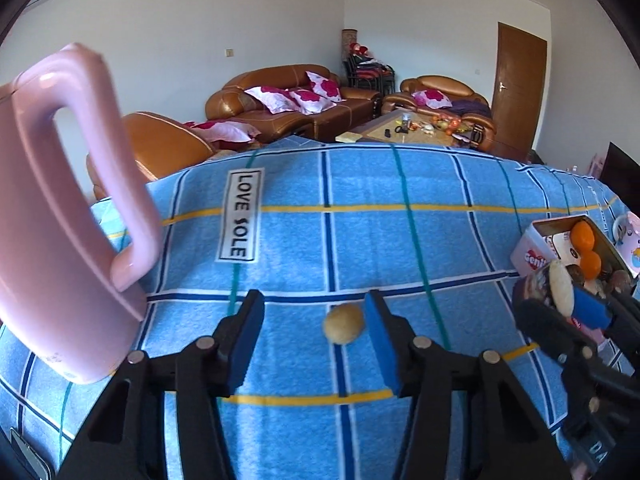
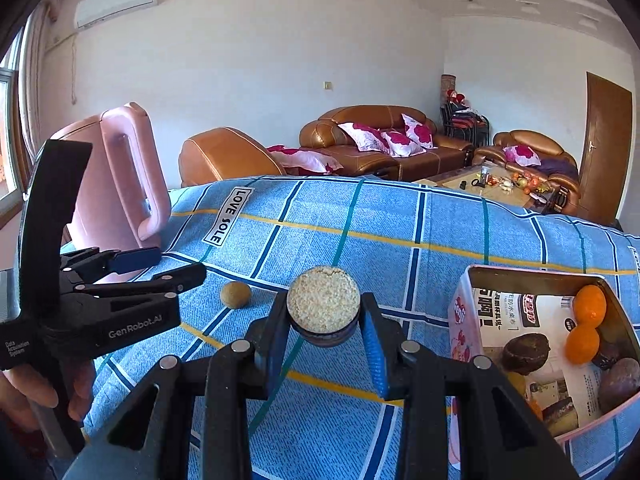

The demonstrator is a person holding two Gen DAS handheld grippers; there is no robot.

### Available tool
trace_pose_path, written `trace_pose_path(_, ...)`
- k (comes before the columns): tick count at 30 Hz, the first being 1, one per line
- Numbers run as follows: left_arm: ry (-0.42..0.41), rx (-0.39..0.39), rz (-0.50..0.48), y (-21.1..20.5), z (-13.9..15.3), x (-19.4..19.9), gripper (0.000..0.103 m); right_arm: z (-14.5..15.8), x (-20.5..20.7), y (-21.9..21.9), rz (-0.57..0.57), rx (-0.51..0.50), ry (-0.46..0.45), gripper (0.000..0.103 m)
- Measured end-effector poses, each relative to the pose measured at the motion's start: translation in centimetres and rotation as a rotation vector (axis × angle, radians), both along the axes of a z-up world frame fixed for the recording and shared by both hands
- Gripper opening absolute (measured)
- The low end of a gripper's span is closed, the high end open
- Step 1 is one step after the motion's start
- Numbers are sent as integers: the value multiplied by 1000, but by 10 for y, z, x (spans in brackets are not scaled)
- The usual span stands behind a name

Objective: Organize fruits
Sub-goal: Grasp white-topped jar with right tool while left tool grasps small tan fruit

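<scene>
Right gripper (image 2: 324, 320) jaws clench a round, grainy-topped cake; left gripper (image 1: 316, 316) jaws released around a smooth tan fruit (image 1: 343, 324)

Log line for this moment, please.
left gripper: open around small tan fruit | right gripper: shut on round cake | tin: holds oranges

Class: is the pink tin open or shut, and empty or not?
Open and not empty: the pink tin has no lid on, and two oranges plus dark fruits lie inside.
</scene>
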State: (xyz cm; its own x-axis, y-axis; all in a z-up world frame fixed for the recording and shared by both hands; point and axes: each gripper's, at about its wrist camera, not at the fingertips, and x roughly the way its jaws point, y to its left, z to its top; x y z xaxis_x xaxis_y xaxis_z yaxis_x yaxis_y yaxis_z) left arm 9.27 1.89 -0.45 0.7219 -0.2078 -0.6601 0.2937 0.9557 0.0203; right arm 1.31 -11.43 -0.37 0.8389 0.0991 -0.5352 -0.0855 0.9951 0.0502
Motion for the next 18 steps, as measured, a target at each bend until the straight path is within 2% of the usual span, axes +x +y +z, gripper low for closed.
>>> trace_pose_path(2, 12, 26, -9, -15, -3, 8, 38, -1, 0, -2, 1, 12, 7, 37)
trace_pose_path(4, 42, 54, -9, -25, -9, 15, 31, -2, 0, -4, 5, 18, 15, 37)
trace_pose_path(9, 103, 142, 27, -35, -28, 28, 29, -4, 5, -6, 9, 32, 29, 37)
trace_pose_path(14, 127, 120, 43, -28, -28, 32, 27, -4, 7, -5, 8, 33, 31, 37)
trace_pose_path(18, 102, 118, 43, -26, -26, 27, 27, -4, 6, -4, 0, 19, 26, 37)
